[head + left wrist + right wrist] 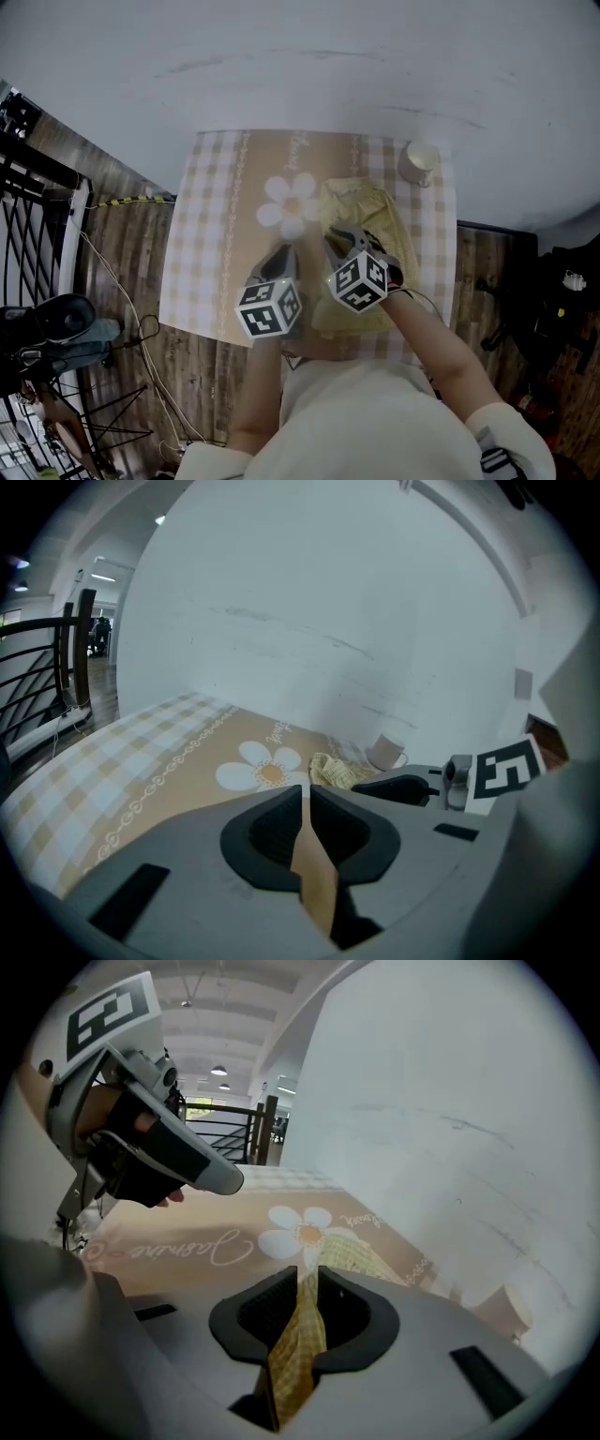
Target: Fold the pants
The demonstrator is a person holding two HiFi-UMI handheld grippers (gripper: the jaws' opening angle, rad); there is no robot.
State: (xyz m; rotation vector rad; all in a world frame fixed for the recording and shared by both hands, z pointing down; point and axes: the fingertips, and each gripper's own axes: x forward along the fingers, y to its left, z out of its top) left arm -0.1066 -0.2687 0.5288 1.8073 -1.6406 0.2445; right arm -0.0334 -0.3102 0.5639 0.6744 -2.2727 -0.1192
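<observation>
The left gripper (282, 255) hovers nearest, jaws almost together on nothing; at its 3 o'clock the right gripper (343, 240) — jaws parted, fabric slack between them — meets the yellow checked pants (362, 204), bunched on the tablecloth (211, 262), white mug (421, 161) beyond at 1 o'clock.
</observation>
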